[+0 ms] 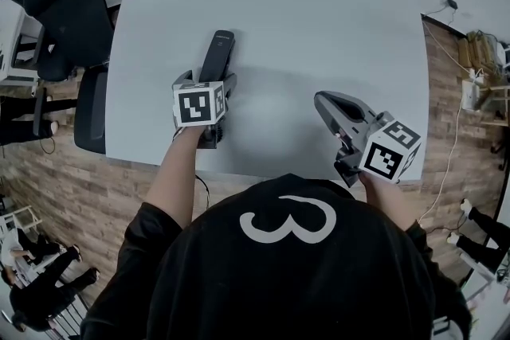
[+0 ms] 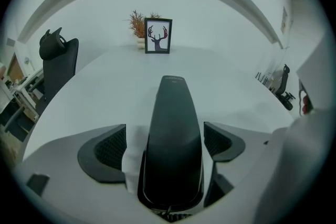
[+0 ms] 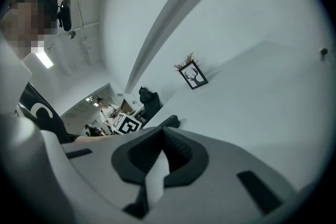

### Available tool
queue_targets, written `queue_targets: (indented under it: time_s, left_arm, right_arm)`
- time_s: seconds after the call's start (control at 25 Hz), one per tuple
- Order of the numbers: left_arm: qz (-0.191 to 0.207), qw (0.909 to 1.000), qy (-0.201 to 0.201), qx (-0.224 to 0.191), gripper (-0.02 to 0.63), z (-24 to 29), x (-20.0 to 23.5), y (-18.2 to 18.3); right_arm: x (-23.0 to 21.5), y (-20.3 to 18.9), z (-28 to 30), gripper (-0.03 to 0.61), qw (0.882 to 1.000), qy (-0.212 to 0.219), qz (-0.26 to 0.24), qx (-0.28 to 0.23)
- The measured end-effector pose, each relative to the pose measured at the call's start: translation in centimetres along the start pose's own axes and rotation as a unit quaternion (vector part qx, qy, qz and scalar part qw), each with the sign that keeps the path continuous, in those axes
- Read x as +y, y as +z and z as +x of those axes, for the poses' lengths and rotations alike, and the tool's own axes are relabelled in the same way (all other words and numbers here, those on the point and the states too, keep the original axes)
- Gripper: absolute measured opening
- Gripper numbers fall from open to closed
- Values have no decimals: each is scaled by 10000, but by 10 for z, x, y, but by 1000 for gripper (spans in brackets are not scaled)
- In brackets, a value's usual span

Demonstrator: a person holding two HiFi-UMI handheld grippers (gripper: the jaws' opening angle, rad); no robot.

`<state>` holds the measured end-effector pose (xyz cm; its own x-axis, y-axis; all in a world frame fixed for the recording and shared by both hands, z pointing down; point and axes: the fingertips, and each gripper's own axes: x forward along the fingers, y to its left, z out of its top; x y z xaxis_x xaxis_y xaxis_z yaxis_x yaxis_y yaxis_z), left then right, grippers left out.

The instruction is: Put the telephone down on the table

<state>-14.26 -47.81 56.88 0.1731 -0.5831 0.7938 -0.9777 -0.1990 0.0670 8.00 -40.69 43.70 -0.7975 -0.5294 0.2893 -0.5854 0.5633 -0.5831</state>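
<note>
Evidently, in the head view, a slim black plastic telephone handset point(image 1: 217, 52) is seen lying lengthwise on the pale grey table point(image 1: 319, 20), its far end projecting beyond the jaws of the left gripper point(image 1: 207, 87) and its near end hidden under that gripper's marker cube. The right gripper point(image 1: 323, 103) is held well apart to the other side, above the table's near edge.

In the left gripper view, the jaws are seen spread wide, with the telephone lying between them: a clear strip of table is visible between the handset and the ribbed black pads point(image 2: 111, 150) on one side, and a thinner gap on the other, so nothing is being squeezed. Whether the near end rests flat or is propped on the gripper body cannot be told.

In the right gripper view, the jaws are closed on each other and nothing is held between them.

The main risk is judged to lie in the withdrawal. If the left gripper is pulled back crookedly, the handset could be caught by the nearer pad and dragged or spun towards the table's near edge. If the near end is propped, it could drop with a knock.
</note>
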Motion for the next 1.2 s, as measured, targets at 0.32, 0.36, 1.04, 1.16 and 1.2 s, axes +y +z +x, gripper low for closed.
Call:
queue_targets:
  time_s: [0.32, 0.36, 1.04, 1.16, 1.2]
  left_arm:
    - [-560, 9962, -187, -634, 454, -45, 12, 30]
    - [-603, 9952, -193, -752, 453, -55, 13, 33]
    - [-153, 9597, -1832, -2123, 167, -262, -48, 21]
    - [-20, 9503, -2166, -2237, 43, -288, -64, 4]
    - [46, 9461, -2325, -2253, 22, -297, -71, -3]
  right_arm:
    - [17, -8, -8, 9, 10000, -4, -73, 16]
    - [20, -9, -9, 9, 10000, 2, -97, 4]
    - [143, -15, -41, 9, 9924, 184, -1149, -405]
    - [169, -18, -50, 9, 9898, 274, -1298, -526]
    - [178, -20, -54, 9, 9890, 298, -1338, -553]
